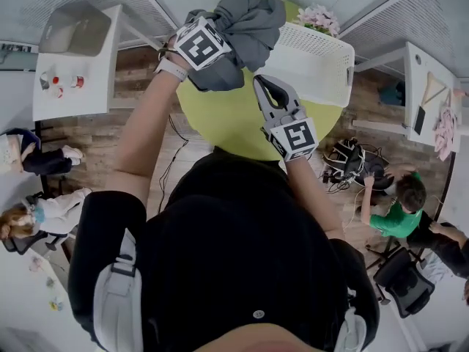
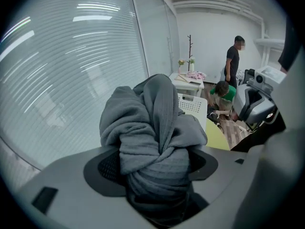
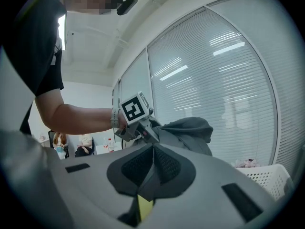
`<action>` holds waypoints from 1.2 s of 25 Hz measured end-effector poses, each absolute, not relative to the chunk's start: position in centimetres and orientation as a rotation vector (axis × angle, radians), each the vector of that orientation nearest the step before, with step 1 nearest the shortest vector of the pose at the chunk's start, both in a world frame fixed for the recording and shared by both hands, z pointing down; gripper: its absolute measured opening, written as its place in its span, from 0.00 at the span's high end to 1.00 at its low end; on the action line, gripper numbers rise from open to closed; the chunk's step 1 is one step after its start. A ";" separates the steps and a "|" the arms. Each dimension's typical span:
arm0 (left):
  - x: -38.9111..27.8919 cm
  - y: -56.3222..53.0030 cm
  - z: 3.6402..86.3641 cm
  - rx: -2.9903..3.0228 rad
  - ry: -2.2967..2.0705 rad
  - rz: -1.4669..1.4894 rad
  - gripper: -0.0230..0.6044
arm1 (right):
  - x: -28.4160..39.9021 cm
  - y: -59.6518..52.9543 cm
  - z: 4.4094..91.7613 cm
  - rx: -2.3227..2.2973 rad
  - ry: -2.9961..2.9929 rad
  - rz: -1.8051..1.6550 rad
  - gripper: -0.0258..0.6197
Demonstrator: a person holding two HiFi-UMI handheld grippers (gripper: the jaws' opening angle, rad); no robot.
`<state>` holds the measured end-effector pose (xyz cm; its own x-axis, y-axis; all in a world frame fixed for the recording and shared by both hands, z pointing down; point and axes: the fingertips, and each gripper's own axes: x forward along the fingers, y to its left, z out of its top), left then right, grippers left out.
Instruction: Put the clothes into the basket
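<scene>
One grey garment (image 1: 245,20), one white basket (image 1: 322,46), one round green table (image 1: 220,119). Two grippers: the left gripper (image 1: 223,31) and the right gripper (image 1: 265,86). Behind them, two seated people (image 1: 37,160) and one person in green (image 1: 399,213).

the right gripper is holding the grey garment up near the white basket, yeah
Not the right: the left gripper holds the grey garment, bunched between its jaws in the left gripper view. The right gripper is shut and empty. The garment is up near the white basket.
</scene>
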<state>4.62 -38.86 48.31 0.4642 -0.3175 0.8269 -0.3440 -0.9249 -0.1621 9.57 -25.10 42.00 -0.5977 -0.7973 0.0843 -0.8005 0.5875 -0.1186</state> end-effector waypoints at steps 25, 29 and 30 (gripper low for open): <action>30.3 -34.1 52.8 2.887 0.063 1.619 0.41 | 28.1 -21.2 44.5 1.826 -2.518 0.299 0.92; 31.3 -33.8 55.6 2.863 0.139 1.662 0.41 | 30.0 -21.1 45.1 1.864 -2.484 0.325 0.92; 31.3 -33.8 56.3 2.852 0.153 1.672 0.41 | 30.3 -21.1 45.3 1.873 -2.478 0.330 0.92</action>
